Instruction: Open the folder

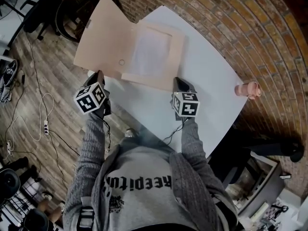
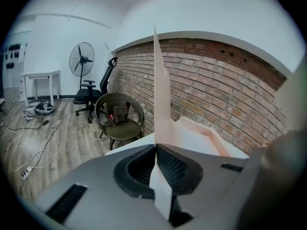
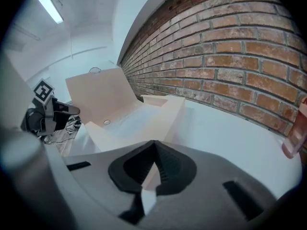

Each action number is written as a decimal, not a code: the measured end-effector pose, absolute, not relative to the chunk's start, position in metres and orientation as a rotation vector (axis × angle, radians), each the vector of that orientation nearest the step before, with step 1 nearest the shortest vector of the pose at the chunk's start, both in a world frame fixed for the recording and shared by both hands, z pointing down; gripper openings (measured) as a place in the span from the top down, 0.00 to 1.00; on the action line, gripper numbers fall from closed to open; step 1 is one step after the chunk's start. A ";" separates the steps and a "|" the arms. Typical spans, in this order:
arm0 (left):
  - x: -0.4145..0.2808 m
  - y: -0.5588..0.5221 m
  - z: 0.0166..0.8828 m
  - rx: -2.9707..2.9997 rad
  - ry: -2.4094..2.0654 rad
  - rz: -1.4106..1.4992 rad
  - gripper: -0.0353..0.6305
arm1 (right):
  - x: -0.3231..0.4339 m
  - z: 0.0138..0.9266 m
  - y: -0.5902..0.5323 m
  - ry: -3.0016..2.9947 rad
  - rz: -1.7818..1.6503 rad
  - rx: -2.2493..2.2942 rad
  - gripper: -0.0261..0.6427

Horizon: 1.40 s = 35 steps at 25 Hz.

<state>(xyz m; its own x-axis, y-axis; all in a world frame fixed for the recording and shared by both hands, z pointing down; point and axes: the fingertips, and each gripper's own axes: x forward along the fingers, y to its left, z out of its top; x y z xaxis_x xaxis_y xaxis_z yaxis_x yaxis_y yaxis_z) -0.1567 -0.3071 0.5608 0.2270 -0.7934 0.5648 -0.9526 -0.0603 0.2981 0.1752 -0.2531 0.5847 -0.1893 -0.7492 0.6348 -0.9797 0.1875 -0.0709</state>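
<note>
A pale pink folder [image 1: 154, 57] lies open on the white table [image 1: 211, 76], with a white sheet inside it. Its cover flap [image 1: 103, 37] is swung up and out past the table's left edge. My left gripper [image 1: 99, 76] is shut on that flap's near edge; in the left gripper view the flap [image 2: 161, 104] stands edge-on between the jaws of the left gripper [image 2: 156, 150]. My right gripper [image 1: 179, 82] is shut on the near edge of the folder's lower half. In the right gripper view the folder [image 3: 139, 114] spreads out ahead of the right gripper [image 3: 153, 164].
A pink cup [image 1: 248, 89] stands near the table's right edge, close to the brick wall [image 1: 226, 13]. A wicker chair [image 2: 120, 116], an office chair [image 2: 93, 90] and a fan [image 2: 81, 59] stand on the wooden floor to the left. Cables [image 1: 43, 124] lie on the floor.
</note>
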 end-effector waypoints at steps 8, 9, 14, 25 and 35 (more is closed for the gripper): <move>-0.143 -0.305 0.536 2.035 -1.627 0.369 0.93 | 0.175 0.571 -0.249 -2.023 0.665 1.668 0.96; -0.140 -0.305 0.534 2.056 -1.614 0.367 0.93 | 0.174 0.568 -0.249 -2.028 0.663 1.673 0.96; -0.129 -0.301 0.519 2.139 -1.571 0.376 0.92 | 0.166 0.553 -0.244 -2.058 0.645 1.695 0.96; -0.116 -0.273 0.494 2.271 -1.511 0.360 0.85 | 0.153 0.515 -0.229 -2.136 0.584 1.748 0.96; -0.117 -0.243 0.462 2.363 -1.522 0.271 0.91 | 0.142 0.481 -0.203 -2.198 0.495 1.792 0.95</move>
